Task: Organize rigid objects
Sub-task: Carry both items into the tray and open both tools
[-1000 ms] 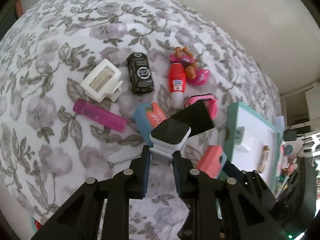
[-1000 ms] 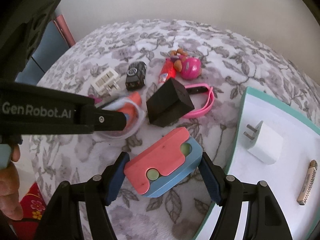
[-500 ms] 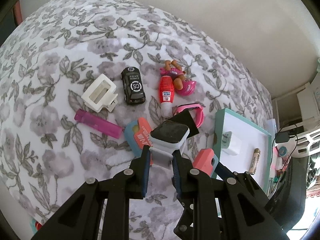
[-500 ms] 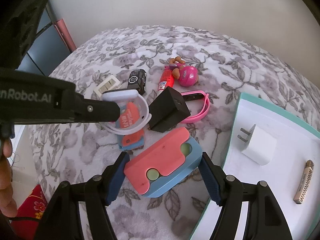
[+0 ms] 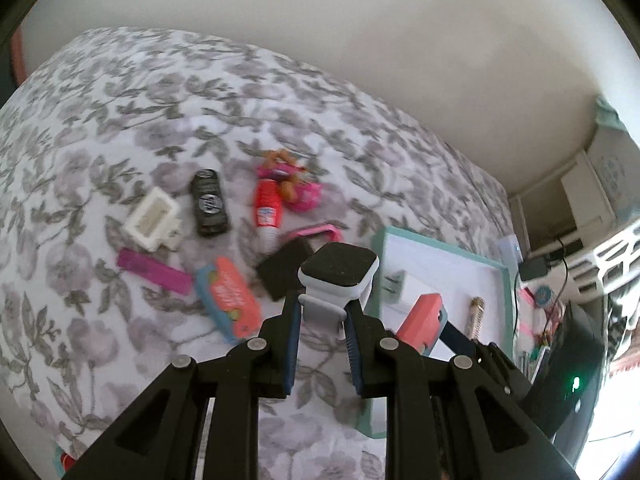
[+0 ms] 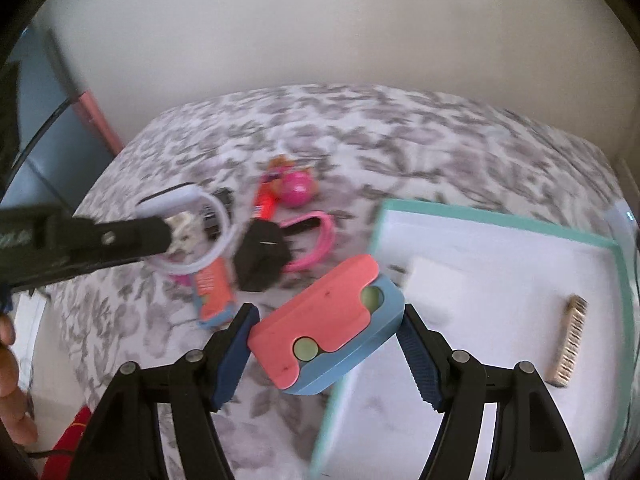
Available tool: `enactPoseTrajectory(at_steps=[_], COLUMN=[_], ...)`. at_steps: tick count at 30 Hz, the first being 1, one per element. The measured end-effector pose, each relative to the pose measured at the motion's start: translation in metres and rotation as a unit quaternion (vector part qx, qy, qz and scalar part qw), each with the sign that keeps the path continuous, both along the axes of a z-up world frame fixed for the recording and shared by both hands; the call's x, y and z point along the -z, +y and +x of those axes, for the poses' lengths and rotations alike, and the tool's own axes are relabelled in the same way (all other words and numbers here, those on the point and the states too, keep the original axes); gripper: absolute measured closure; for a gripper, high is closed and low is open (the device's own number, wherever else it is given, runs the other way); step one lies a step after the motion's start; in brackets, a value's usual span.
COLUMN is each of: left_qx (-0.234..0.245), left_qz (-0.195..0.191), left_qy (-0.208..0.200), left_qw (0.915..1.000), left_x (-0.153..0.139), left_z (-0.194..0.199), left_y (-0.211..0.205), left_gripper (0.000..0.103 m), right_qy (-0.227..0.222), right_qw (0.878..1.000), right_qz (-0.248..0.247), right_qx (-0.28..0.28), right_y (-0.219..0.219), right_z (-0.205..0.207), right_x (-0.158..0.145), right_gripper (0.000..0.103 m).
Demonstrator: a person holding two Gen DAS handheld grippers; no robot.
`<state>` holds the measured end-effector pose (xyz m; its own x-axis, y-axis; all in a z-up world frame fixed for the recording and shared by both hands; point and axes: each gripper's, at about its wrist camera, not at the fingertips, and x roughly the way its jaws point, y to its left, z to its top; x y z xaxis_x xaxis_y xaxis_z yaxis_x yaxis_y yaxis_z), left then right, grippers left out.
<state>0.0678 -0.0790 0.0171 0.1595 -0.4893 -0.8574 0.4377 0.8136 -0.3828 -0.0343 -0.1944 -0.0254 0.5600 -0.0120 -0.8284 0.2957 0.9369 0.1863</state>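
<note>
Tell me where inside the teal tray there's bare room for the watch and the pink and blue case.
The teal tray is bare in its middle between the white charger and the small comb, also along its far rim and near corner. The cloth left of it is crowded: black block, pink band, orange case.

Two coral-and-blue cases (image 6: 326, 326) (image 5: 230, 298), one smartwatch (image 5: 339, 269), one toy car (image 5: 209, 202), one teal tray (image 6: 500, 216)
</note>
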Motion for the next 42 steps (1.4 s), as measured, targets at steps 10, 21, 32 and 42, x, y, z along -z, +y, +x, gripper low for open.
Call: enactPoseTrajectory(at_steps=[10, 21, 32, 42], left_qx=[0.082, 0.157, 0.17, 0.161], left_qz=[0.021, 0.034, 0.072, 0.12], left_qy=[-0.02, -0.043, -0.029, -0.01], left_qw=[0.9962, 0.986, 0.9823, 0.9796], left_x=[0.006, 0.022, 0.061, 0.086], left_z=[-0.049, -0.099, -0.106, -0.103], left_y=[-0.057, -0.11, -0.127, -0.122], left_gripper=[0.081, 0.081, 0.081, 0.081], right_qy=[0.026, 0.071, 0.088, 0.111], right_qw=[0.976, 0.921, 0.92, 0.926], right_qz=[0.03, 0.017, 0.014, -0.003], right_qx=[0.216, 0.382, 0.382, 0.362], right_y=[-0.1, -0.167, -0.171, -0.167], right_z=[-0.057, -0.127, -0.128, -0.119], right_x=[0.012, 0.032, 0.043, 0.053], right_gripper=[0.03, 0.03, 0.03, 0.03])
